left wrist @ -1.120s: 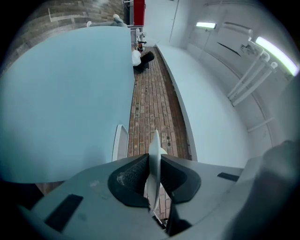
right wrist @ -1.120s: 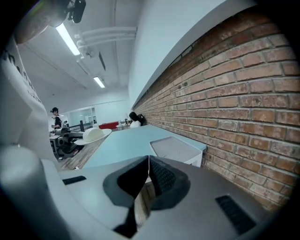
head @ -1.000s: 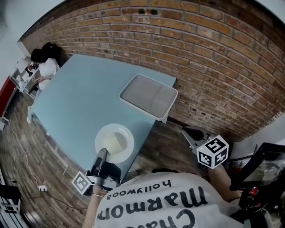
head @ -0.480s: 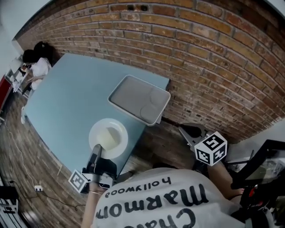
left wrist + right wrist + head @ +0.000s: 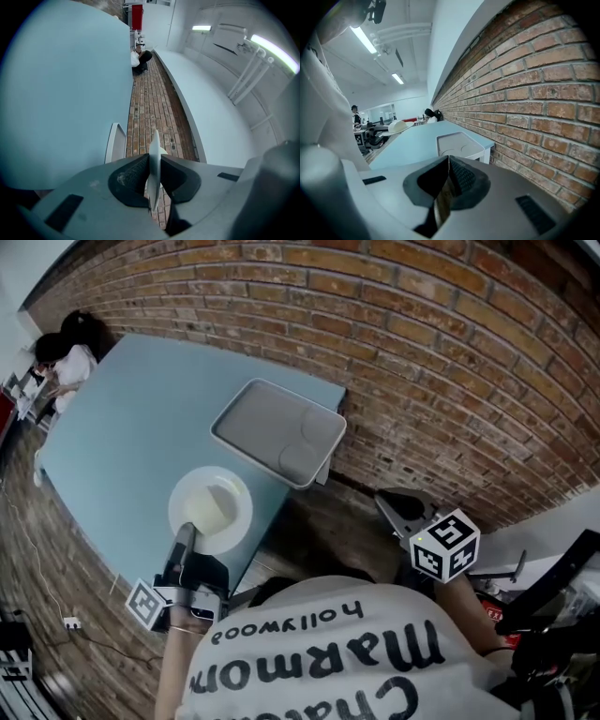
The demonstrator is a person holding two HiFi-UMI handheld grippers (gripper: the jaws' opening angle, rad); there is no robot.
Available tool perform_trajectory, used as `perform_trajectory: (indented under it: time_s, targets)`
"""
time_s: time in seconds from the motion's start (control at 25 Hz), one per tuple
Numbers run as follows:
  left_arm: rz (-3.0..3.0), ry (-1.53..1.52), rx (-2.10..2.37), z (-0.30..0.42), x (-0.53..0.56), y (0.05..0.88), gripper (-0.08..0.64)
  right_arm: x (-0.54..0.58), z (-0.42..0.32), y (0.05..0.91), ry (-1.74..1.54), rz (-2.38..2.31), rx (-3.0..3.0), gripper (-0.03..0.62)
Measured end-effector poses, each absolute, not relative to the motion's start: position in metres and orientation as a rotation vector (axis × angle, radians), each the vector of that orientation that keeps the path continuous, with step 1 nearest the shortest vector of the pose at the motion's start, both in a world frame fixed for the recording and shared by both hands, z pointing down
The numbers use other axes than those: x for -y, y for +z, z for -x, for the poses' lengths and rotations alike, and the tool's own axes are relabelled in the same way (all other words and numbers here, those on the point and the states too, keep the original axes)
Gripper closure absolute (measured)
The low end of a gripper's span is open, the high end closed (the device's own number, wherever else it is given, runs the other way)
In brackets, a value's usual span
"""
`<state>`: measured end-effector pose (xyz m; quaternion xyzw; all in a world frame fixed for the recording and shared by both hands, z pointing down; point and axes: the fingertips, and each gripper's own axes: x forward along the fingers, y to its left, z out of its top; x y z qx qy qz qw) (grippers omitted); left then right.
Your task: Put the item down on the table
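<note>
A white plate (image 5: 211, 510) hangs over the near edge of the light blue table (image 5: 131, 427). My left gripper (image 5: 185, 538) is shut on its near rim. In the left gripper view the plate (image 5: 154, 154) shows edge-on, pinched between the two jaws. From the right gripper view the plate (image 5: 397, 126) looks raised slightly above the tabletop (image 5: 412, 140). My right gripper (image 5: 398, 507) is off the table's right side, over the brick floor. Its jaws are shut with nothing between them (image 5: 449, 161).
A grey compartment tray (image 5: 278, 432) sits at the table's right end, past the plate, and also shows as the tray (image 5: 457, 140) ahead of my right gripper. A person (image 5: 61, 362) sits at the table's far left corner. A brick wall (image 5: 534, 84) runs along the right.
The head view has swung, so everything sits further left and higher. The plate, held in my left gripper, has edged slightly further over the table towards the tray. My right gripper has hardly moved.
</note>
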<state>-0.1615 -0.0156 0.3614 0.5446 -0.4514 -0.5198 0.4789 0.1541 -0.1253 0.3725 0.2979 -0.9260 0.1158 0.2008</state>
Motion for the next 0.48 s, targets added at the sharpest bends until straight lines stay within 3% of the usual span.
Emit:
perform_trajectory:
  time_s: [0.48]
  targets:
    - [-1.345, -1.175, 1.087, 0.163, 0.033, 0.37, 0.526, 0.113, -0.137, 0.379, 0.349, -0.838, 2.609, 0.582]
